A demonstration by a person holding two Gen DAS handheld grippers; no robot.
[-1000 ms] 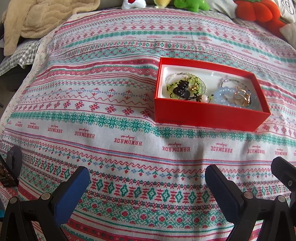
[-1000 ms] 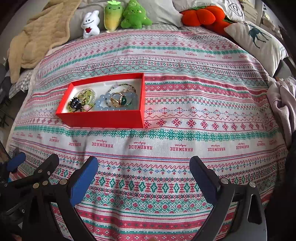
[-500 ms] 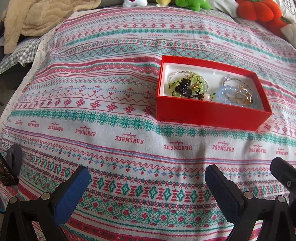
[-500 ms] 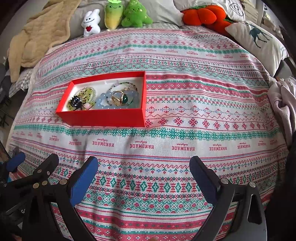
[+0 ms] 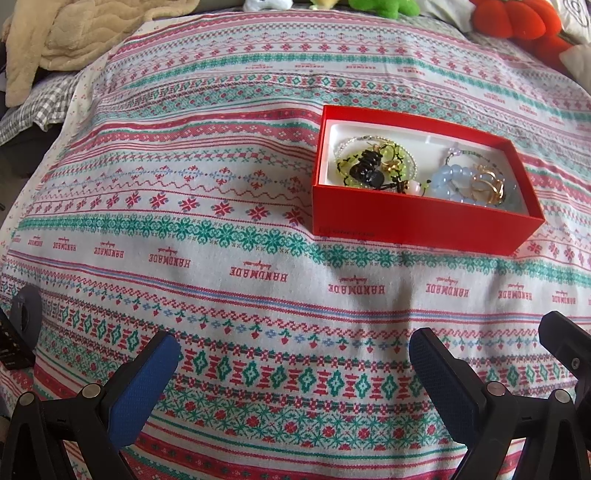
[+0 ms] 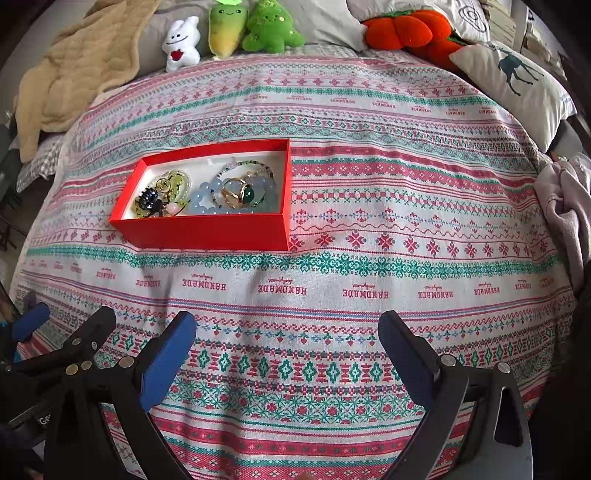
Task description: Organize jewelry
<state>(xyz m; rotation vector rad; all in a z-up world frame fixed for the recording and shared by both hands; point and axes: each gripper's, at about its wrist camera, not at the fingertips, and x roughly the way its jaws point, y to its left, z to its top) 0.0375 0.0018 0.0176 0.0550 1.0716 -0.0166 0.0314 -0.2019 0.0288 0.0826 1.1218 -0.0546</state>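
Note:
A red box (image 5: 417, 221) (image 6: 207, 232) with a white lining sits on the patterned bedspread. Inside lie a pale blue bead bracelet (image 5: 452, 179) (image 6: 201, 195), a gold ring with a green stone (image 6: 242, 194), gold rings (image 5: 487, 184), a yellow-green bracelet (image 5: 391, 158) (image 6: 173, 181) and a black piece (image 5: 367, 170) (image 6: 149, 199). My left gripper (image 5: 291, 369) is open, low over the near bedspread, short of the box. My right gripper (image 6: 288, 350) is open too, nearer than the box and to its right. Neither holds anything.
Plush toys (image 6: 225, 29), an orange pumpkin cushion (image 6: 406, 31) and a deer pillow (image 6: 517, 85) line the far edge. A beige blanket (image 6: 70, 77) lies far left, a lilac cloth (image 6: 565, 206) at the right. The left gripper's fingers (image 6: 92, 332) show low left in the right wrist view.
Both views have shifted slightly, so the box appears a little lower in frame. Both grippers stay open, and the jewelry in the box has not moved.

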